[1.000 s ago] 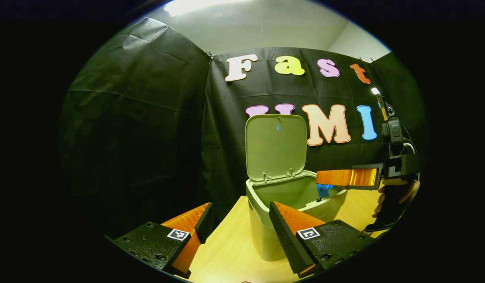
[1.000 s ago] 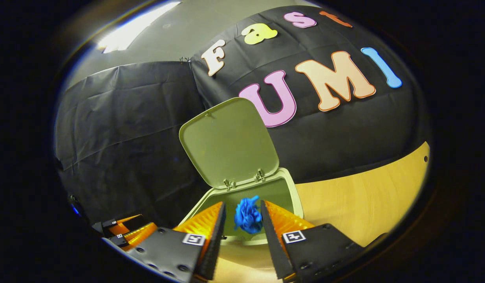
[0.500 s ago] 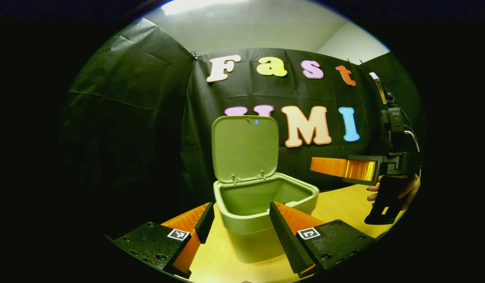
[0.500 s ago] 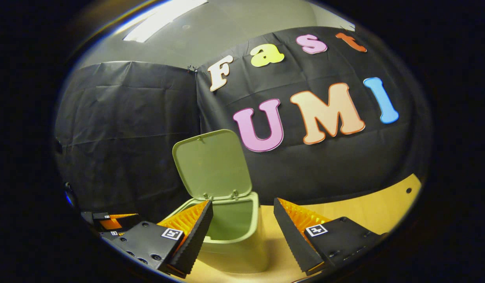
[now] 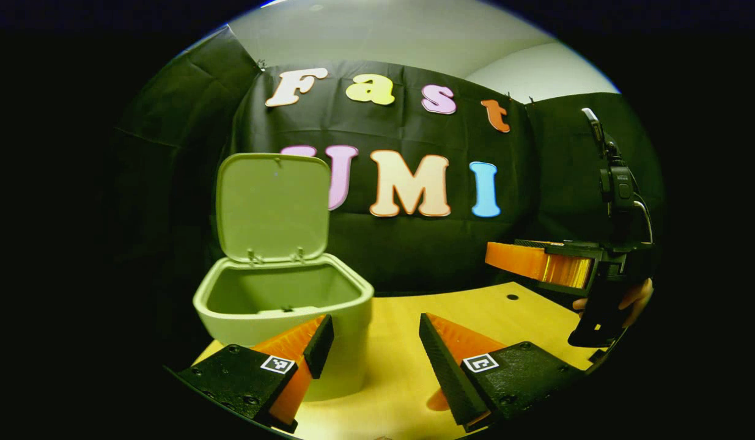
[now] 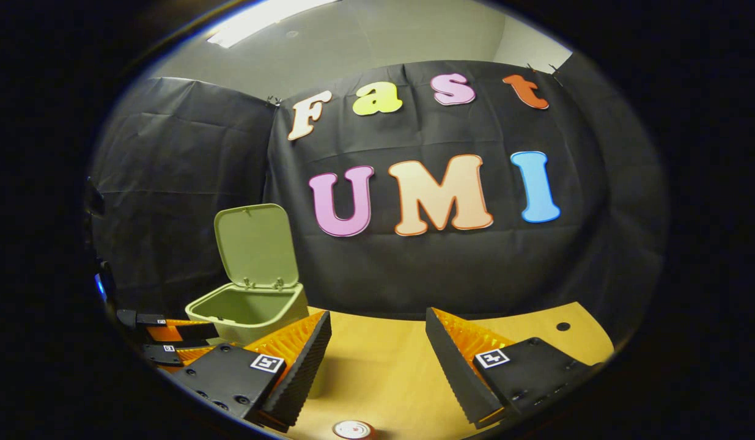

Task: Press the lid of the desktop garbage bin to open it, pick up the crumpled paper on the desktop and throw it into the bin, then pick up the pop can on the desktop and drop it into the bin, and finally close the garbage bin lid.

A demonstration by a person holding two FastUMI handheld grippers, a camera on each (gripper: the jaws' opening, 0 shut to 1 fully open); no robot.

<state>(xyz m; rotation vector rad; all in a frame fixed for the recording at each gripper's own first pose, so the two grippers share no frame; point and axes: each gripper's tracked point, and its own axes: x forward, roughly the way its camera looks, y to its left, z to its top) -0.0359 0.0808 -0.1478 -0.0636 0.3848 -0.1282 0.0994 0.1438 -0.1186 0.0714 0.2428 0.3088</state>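
Now the right hand-held gripper (image 6: 377, 351) stands wide open and empty, pulled back from the garbage bin (image 6: 249, 308); a second ago its fingers held the blue crumpled paper over the bin's mouth, so the paper has very likely dropped inside, though the inside of the bin hides it from both views. The bin sits toward the table's (image 6: 383, 373) back left corner, its lid (image 6: 255, 244) upright. The left hand-held gripper (image 5: 371, 342) is also wide and empty, and has swung right, leaving the bin at its left. At the table's near edge, just below the right gripper's fingers, a round red-and-white top shows, probably the pop can (image 6: 353, 429). That is the next pick; the lid remains to close.
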